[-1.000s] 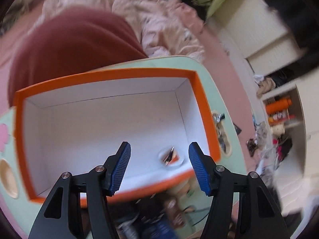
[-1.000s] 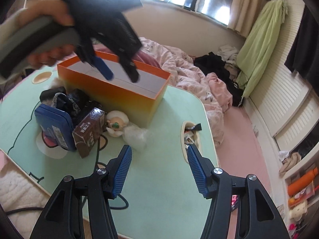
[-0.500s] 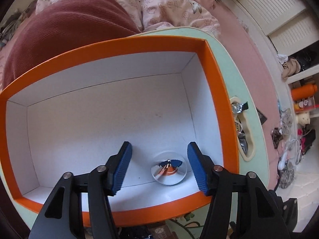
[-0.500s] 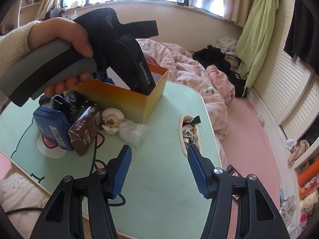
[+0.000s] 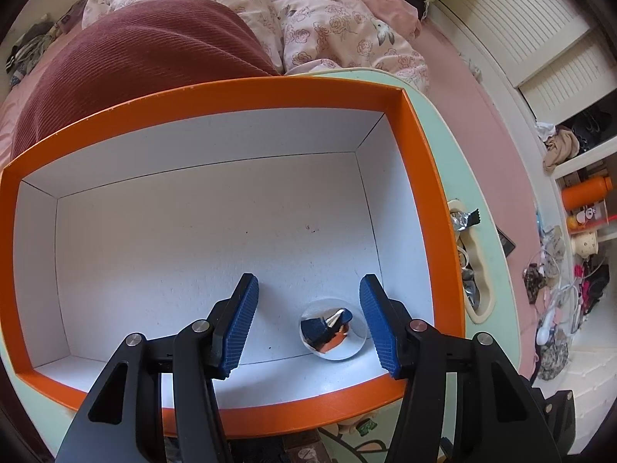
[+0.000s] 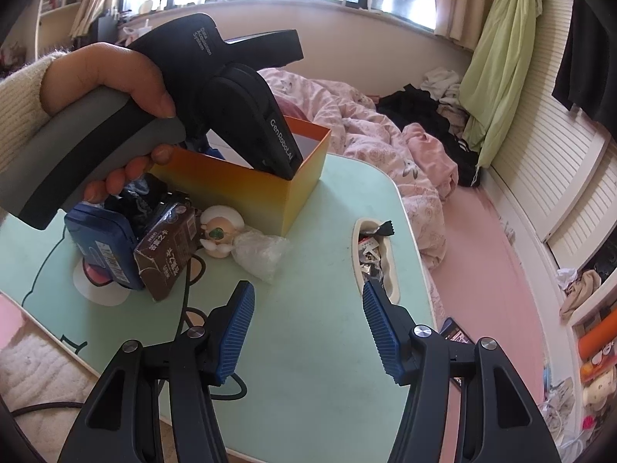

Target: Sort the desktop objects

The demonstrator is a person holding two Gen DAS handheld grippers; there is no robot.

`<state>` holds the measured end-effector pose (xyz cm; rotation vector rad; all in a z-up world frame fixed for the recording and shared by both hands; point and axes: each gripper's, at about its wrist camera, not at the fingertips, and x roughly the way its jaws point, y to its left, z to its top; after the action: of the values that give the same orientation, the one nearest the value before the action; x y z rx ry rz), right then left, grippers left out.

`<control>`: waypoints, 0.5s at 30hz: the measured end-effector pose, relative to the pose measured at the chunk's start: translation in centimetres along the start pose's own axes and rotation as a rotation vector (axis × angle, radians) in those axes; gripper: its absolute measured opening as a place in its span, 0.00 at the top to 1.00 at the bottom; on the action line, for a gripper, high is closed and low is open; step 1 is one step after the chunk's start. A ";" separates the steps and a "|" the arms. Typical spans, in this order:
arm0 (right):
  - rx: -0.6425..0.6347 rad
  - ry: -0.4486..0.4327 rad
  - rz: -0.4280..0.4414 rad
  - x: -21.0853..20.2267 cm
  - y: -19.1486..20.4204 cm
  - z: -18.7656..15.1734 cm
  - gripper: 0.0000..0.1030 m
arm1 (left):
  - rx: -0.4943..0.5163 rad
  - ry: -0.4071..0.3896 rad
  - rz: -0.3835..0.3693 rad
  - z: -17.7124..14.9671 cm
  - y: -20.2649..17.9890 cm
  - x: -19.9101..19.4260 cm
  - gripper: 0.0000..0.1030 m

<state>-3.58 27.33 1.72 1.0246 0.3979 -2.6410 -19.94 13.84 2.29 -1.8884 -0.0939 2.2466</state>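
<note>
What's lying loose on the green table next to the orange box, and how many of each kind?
Blue tin: 1
Brown drink carton: 1
Small doll figure: 1
Crumpled clear plastic bag: 1
Black bundle, too tangled to identify: 1
Total: 5

Orange box white inside, mint-green table, rose-print pink bedding

On my left hand-held gripper I read "GenRobot.AI" along one black finger and small white "Data Collection System" on its body, while the brown carton on the counter bears print too small to make out.
</note>
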 end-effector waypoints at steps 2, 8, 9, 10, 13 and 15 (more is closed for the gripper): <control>0.002 0.001 0.002 0.1 -0.1 0.0 0.43 | -0.002 0.011 0.000 0.2 0.0 0.1 0.46; 0.004 0.001 0.002 0.1 0.0 -0.1 0.43 | -0.007 0.099 0.033 0.6 0.5 0.2 0.46; 0.004 0.000 0.000 0.1 0.0 -0.1 0.43 | -0.001 0.111 0.037 0.7 0.6 0.2 0.46; 0.004 0.000 0.000 0.1 0.0 -0.1 0.43 | 0.010 0.131 0.040 0.9 0.7 0.3 0.46; 0.005 0.000 0.003 0.1 0.0 -0.1 0.43 | 0.022 0.176 0.059 1.5 1.4 0.3 0.46; 0.005 -0.006 0.007 0.0 0.1 -0.1 0.43 | 0.030 0.189 0.056 1.7 1.8 0.3 0.52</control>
<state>-3.47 27.31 1.65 1.0167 0.3866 -2.6397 -21.83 12.32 1.98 -2.1001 0.0220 2.0783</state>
